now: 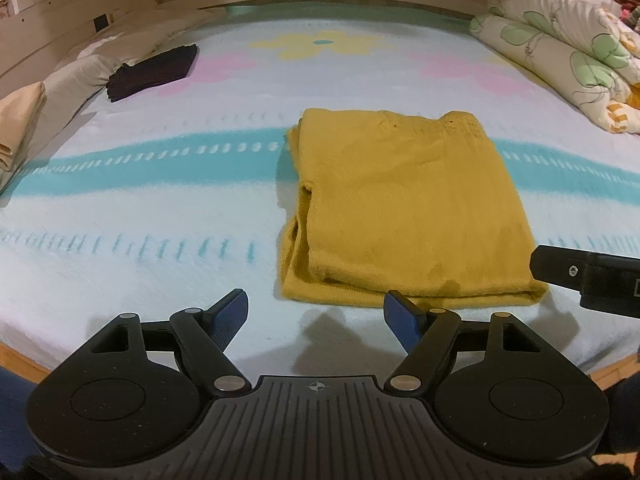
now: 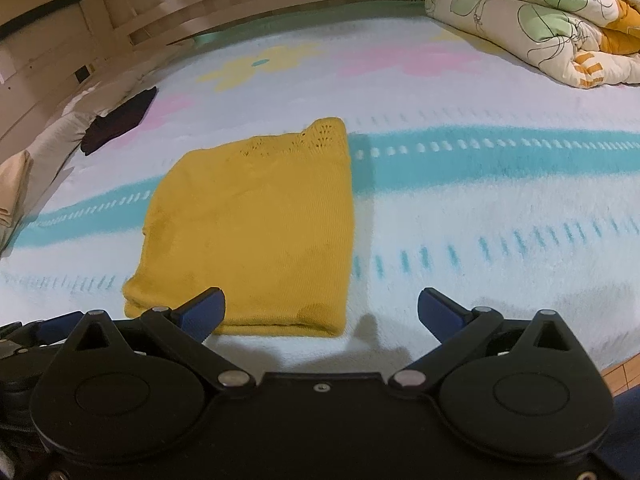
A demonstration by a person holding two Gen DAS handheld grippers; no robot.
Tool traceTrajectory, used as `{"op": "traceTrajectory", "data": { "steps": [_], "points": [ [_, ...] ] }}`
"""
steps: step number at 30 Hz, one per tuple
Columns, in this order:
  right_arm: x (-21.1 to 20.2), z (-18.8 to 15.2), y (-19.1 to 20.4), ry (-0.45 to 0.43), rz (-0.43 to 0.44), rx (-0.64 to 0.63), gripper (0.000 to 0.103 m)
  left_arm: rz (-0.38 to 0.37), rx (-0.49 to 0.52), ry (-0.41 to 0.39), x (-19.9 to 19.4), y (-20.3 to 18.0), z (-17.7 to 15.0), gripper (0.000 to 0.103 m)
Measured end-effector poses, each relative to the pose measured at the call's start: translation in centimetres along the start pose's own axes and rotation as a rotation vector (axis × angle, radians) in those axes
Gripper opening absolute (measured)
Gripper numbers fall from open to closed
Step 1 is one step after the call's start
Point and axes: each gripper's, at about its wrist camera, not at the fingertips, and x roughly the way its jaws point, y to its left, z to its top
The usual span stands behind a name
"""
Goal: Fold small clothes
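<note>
Here the yellow knit garment (image 1: 404, 208) lies folded flat on the bed blanket (image 1: 160, 208), its long axis running away from both tools; the left gripper (image 1: 316, 316) hovers spread and empty just short of its near hem; the right gripper (image 2: 320, 312), likewise spread and empty, brackets the near right corner, seemingly nearer.

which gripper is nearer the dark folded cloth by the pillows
Left. The left gripper sits on the side of the yellow garment facing the dark folded cloth; the right gripper is at the garment's other corner.
</note>
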Motion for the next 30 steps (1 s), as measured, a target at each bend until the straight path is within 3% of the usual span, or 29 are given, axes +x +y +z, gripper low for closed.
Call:
{"op": "traceTrajectory", "data": {
  "steps": [30],
  "points": [
    [0.43, -0.17, 0.01, 0.008, 0.002, 0.000, 0.102, -0.005, 0.000, 0.002, -0.15, -0.07, 0.23, 0.074]
  ]
}}
